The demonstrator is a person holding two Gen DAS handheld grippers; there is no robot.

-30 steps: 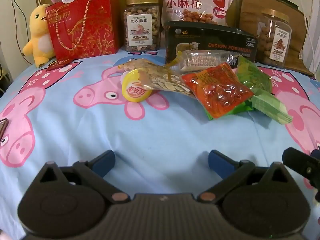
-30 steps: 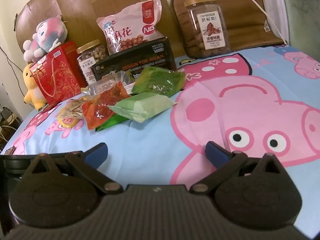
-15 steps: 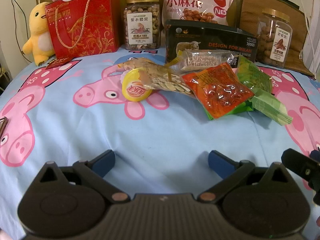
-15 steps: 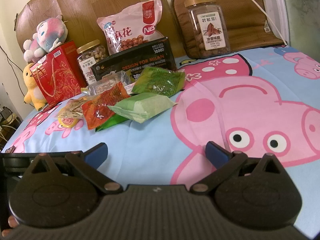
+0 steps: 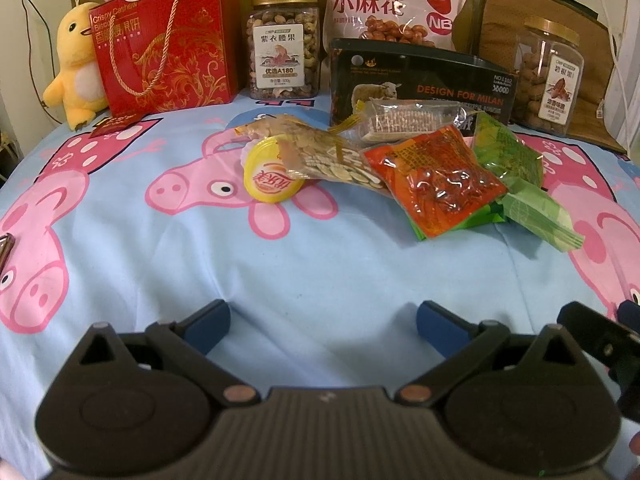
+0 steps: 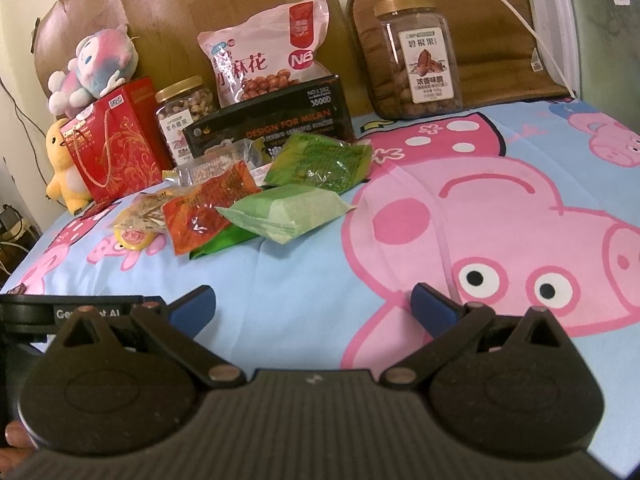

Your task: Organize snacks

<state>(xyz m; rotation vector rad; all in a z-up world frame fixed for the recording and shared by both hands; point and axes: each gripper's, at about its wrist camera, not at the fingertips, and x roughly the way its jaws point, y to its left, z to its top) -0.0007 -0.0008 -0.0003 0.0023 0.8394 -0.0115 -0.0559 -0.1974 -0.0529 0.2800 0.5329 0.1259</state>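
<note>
Both the left gripper (image 5: 322, 322) and right gripper (image 6: 312, 306) hover wide and empty over the bedsheet (image 5: 320, 264). The loose snack packets (image 5: 436, 180) lie heaped mid-bed, seemingly unsorted; jars and boxes (image 5: 420, 80) line the headboard. Sorting appears not yet begun.

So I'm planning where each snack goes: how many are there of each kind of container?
Jars: 2, the cashew jar and the pecan jar.
Boxes: 2, the red gift box and the black box.
Big bags: 1, the pink bag.
Small packets: at least 6, heaped, including the orange packet.
Cups: 1, the yellow cup.
Total: at least 12.
</note>
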